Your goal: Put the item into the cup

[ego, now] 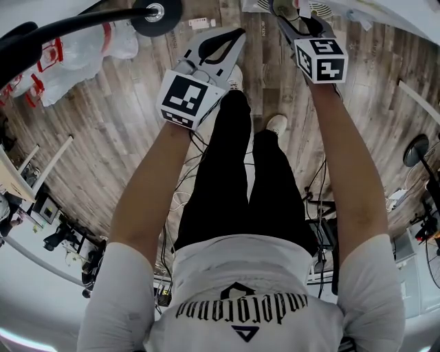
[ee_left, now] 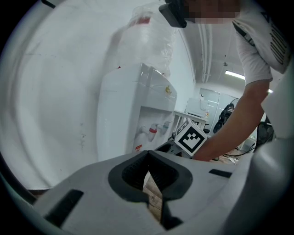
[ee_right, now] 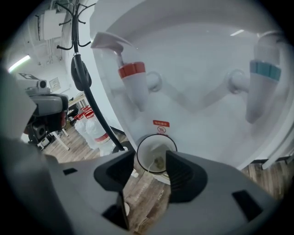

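Observation:
In the right gripper view a white paper cup (ee_right: 148, 155) stands on the drip shelf of a water dispenser, under the red tap (ee_right: 134, 85). A small brownish item (ee_right: 159, 162) with a thin string lies inside the cup. My right gripper (ee_right: 150, 170) hovers just above and in front of the cup, open, with nothing between its pads. In the head view it reaches to the top edge (ego: 292, 14), and the cup is hidden there. My left gripper (ee_left: 148, 155) is shut and empty, held off to the dispenser's side (ego: 230, 40).
The white dispenser (ee_left: 133, 114) carries a clear bottle (ee_left: 147, 36) on top and a blue tap (ee_right: 262, 80) at the right. A black coat-stand pole (ee_right: 92, 105) rises left of it. Bagged water bottles (ego: 75, 48) lie on the wood floor. The person's legs and cables are below.

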